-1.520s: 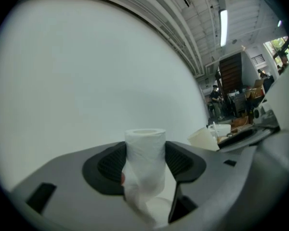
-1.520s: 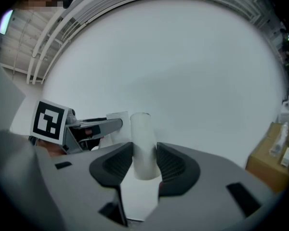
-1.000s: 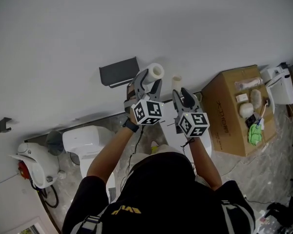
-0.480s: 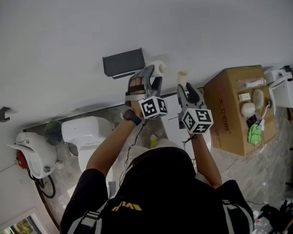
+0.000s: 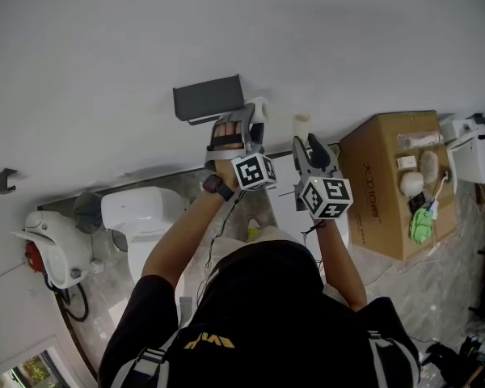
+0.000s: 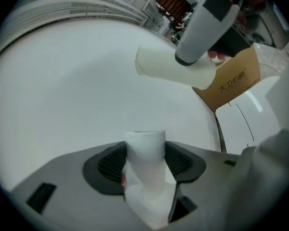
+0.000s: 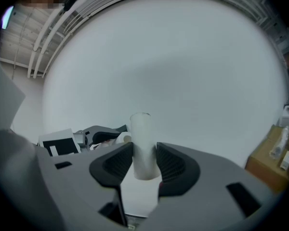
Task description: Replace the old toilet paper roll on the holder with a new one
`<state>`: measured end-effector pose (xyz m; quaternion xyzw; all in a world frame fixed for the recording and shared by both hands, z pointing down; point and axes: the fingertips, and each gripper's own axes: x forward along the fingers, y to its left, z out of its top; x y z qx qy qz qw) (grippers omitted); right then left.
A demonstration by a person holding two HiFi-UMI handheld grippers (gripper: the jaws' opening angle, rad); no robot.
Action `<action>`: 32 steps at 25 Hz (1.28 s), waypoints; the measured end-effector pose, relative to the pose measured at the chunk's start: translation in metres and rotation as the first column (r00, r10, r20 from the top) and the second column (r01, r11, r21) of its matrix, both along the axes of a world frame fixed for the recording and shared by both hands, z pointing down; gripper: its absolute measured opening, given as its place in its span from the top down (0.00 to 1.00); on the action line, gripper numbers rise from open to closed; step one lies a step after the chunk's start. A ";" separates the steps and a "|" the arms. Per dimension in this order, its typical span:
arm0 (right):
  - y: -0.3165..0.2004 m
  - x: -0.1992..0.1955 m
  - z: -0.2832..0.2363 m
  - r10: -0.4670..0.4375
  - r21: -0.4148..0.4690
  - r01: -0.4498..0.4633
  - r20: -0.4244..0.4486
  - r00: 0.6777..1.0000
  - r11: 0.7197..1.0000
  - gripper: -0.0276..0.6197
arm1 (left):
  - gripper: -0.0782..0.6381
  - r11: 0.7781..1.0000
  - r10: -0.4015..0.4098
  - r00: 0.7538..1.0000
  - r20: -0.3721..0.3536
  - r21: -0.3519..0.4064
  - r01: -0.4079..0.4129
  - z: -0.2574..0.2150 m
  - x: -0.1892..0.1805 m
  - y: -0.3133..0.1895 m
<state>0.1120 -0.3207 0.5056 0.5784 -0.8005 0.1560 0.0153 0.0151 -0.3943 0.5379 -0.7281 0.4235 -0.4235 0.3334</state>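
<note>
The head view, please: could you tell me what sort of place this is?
Probably a bathroom: a white toilet, a dark grey wall-mounted paper holder, and a white toilet paper roll.

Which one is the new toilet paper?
Find the dark holder on the white wall. Right beside it, the left gripper pinches the roll. It is soft white paper; the tube in the right gripper is thin and bare.

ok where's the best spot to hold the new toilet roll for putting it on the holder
Across the curved side, mid-length, coming in from the side: the new toilet roll is a soft cylinder, so that likely keeps both ends free for the holder. The left hand-held gripper grips it across its side now.
</note>
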 end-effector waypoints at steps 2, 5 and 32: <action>0.000 -0.002 0.000 -0.003 -0.002 0.003 0.002 1.000 1.000 0.72 | 0.52 1.000 -0.002 1.000 0.020 0.010 0.002 0.004 -0.002 -0.002; 0.000 -0.003 0.001 -0.006 -0.003 0.006 0.002 1.000 1.000 0.72 | 0.52 1.000 -0.002 0.999 0.050 0.028 0.000 0.007 -0.005 -0.003; 0.000 -0.013 -0.004 -0.045 0.011 0.046 -0.009 0.999 0.999 0.72 | 0.53 0.998 -0.050 0.993 0.108 0.033 0.047 0.029 -0.043 -0.001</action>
